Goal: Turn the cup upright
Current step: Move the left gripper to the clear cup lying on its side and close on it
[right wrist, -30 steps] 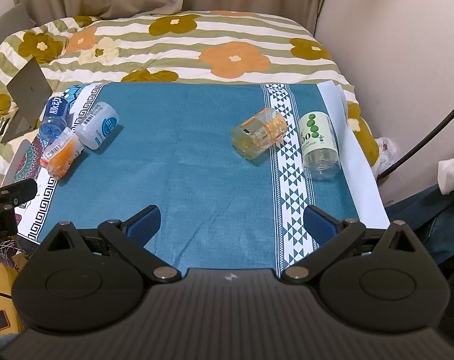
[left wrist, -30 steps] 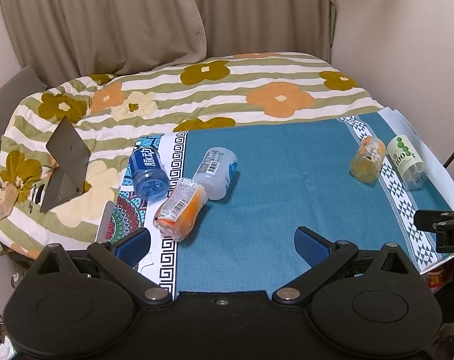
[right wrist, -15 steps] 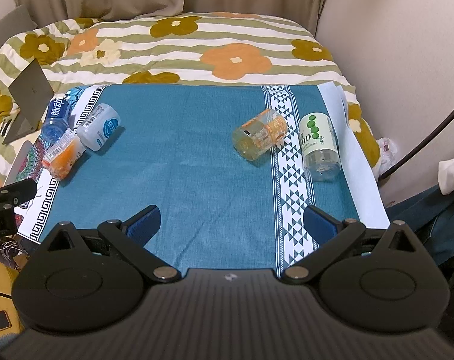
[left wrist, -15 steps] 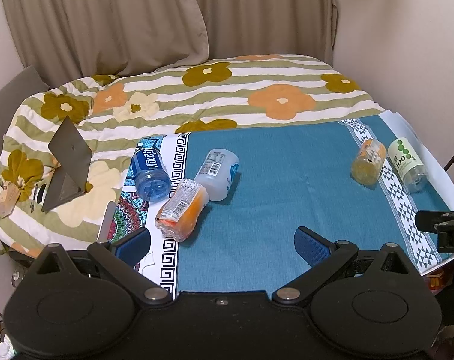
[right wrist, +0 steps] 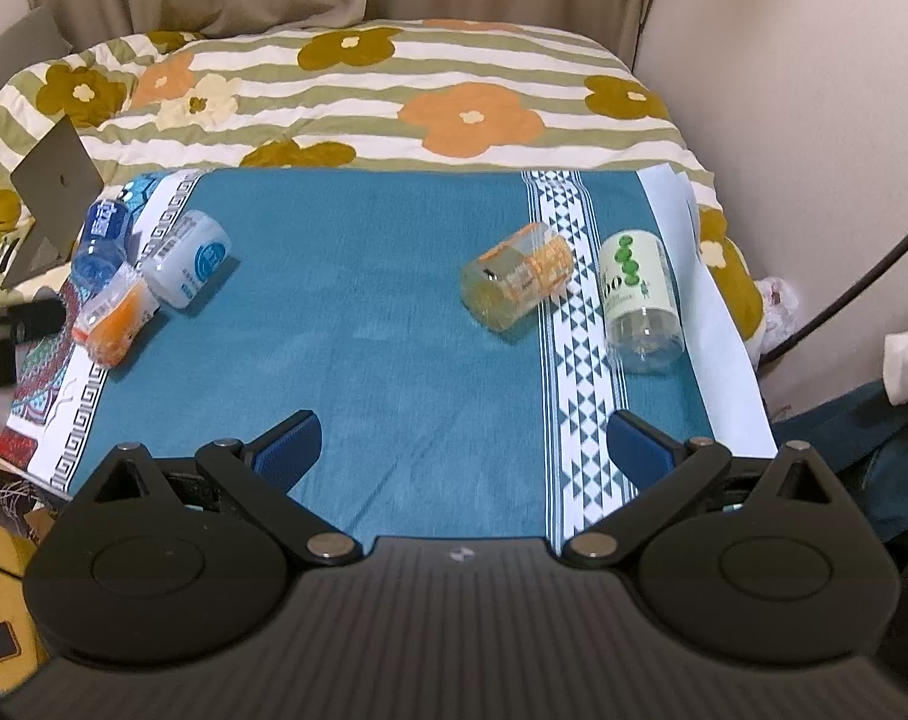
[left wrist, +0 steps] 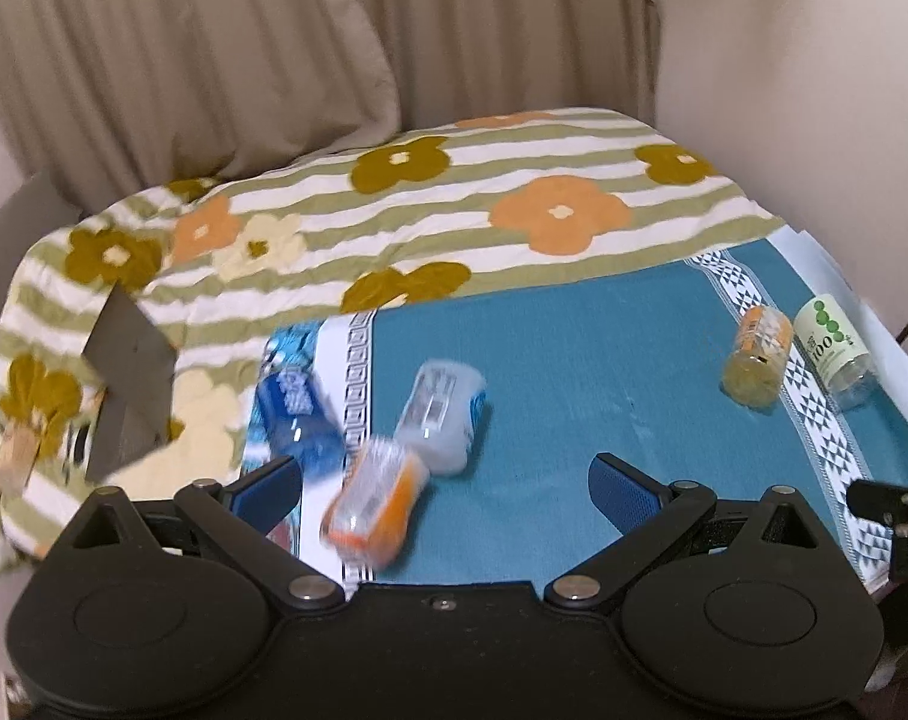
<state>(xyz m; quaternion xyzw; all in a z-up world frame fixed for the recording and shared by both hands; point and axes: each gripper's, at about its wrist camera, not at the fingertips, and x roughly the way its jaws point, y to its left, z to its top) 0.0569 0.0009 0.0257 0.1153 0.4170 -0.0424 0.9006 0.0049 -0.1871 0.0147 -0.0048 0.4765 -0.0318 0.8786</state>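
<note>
You are holding the left gripper (left wrist: 444, 477) with its jaws wide apart and nothing between them. The orange-labelled cup (left wrist: 374, 501) is lying on its side on the blue cloth (left wrist: 574, 372) just ahead, between the jaws and toward the left one, its long axis pointing away and to the right. Your right gripper (right wrist: 463, 441) is also hovering with jaws apart and empty, well apart from that cup (right wrist: 116, 316), so the left hand looks the nearer.

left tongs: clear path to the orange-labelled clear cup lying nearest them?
Probably yes. The left tongs are open, and the orange-labelled clear plastic cup lies on its side just ahead, between the fingers' line. The white-and-blue-labelled cup crowds its far end, and the view is blurred.
</note>
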